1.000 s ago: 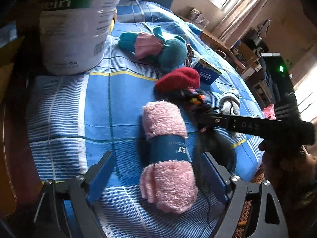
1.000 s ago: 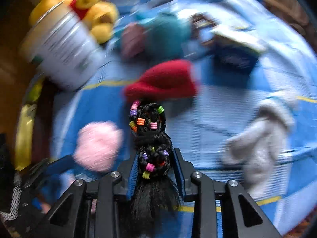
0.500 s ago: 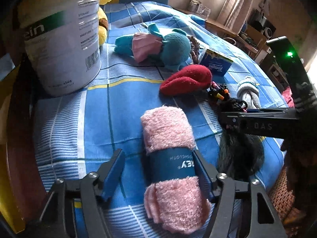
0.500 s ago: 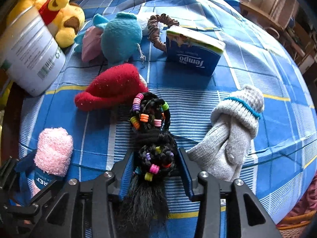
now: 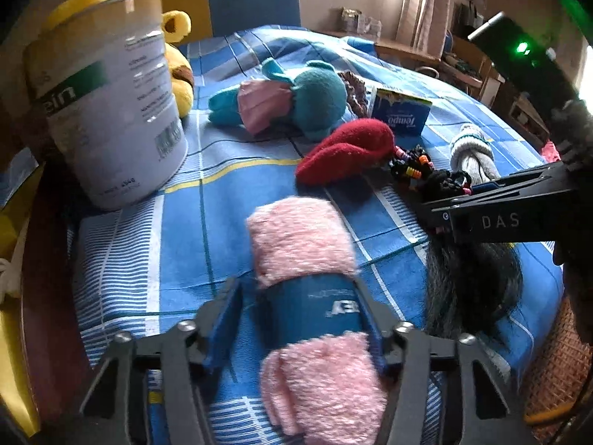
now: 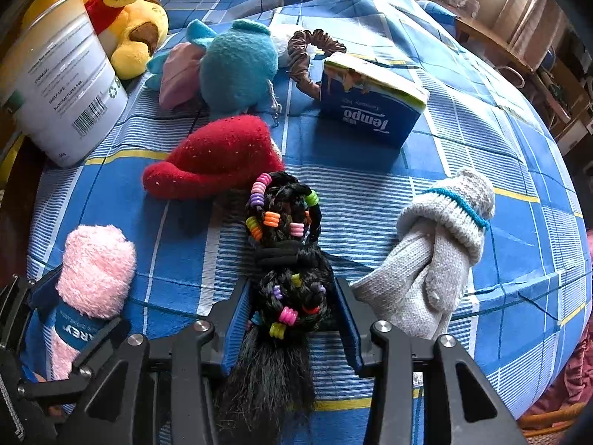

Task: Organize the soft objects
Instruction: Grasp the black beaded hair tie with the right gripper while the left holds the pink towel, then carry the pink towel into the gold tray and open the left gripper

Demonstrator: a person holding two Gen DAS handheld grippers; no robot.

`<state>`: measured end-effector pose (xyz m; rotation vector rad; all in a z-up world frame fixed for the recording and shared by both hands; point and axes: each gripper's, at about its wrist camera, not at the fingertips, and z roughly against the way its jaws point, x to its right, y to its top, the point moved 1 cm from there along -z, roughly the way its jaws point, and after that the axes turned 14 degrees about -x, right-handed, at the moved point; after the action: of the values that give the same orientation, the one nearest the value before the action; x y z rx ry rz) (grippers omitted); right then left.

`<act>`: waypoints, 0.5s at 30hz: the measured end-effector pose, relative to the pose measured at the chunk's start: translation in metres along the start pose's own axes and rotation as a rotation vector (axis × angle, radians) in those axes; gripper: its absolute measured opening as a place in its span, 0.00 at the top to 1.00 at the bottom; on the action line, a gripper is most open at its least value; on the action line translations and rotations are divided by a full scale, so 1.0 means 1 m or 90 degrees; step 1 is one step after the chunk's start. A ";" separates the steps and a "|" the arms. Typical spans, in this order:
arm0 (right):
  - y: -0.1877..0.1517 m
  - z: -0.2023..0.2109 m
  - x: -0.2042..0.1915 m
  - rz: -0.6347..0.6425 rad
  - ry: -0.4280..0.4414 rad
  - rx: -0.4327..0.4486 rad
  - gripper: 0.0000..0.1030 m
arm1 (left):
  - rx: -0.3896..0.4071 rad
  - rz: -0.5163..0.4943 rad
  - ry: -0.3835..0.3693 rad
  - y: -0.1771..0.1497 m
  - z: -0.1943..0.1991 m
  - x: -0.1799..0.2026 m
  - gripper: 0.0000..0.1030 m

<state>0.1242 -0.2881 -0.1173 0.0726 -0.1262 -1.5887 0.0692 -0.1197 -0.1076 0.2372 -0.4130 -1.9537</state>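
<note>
**Inspector:** Pink fluffy rolled towel with a dark blue paper band (image 5: 300, 237) is lying on the surface, on the blue checked cloth (image 6: 370, 193), near the cloth's front edge. It is sitting nearer the camera than the white cylindrical tin (image 5: 111, 111).

**Clerk:** And the left hand-held gripper (image 5: 296, 289)?

**Inspector:** It is straddling the towel at the band. Its jaws have just been closing and are standing about half open. One pad is touching the band. The other is showing a narrow gap, so it is not clamping.

**Clerk:** What is the right hand-held gripper (image 6: 291, 285) doing?

**Inspector:** It is pointing steeply down over the black braided hairpiece with coloured beads (image 6: 285, 222). Its jaws have just been opening and are standing narrowly apart. The braid is lying between the pads on the cloth, with slim gaps on both sides, so it is not being gripped.

**Clerk:** What is lying around the hairpiece?

**Inspector:** The red plush toy (image 6: 222, 155) is touching the hairpiece's far end. The grey knitted glove with a teal stripe (image 6: 430, 270) is lying just beside that gripper's outer finger.
</note>
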 end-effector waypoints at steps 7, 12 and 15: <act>0.001 -0.002 0.006 -0.002 0.007 0.002 0.57 | -0.013 0.035 -0.032 0.000 0.008 -0.013 0.67; 0.000 -0.002 0.002 0.021 -0.017 0.014 0.57 | -0.008 0.060 -0.057 -0.005 0.026 -0.019 0.68; 0.000 -0.003 0.001 0.024 -0.022 0.019 0.57 | 0.009 0.070 -0.062 -0.006 0.043 -0.023 0.67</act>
<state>0.1241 -0.2896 -0.1198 0.0663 -0.1768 -1.5514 0.0586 -0.0894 -0.0709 0.1271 -0.4938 -1.8591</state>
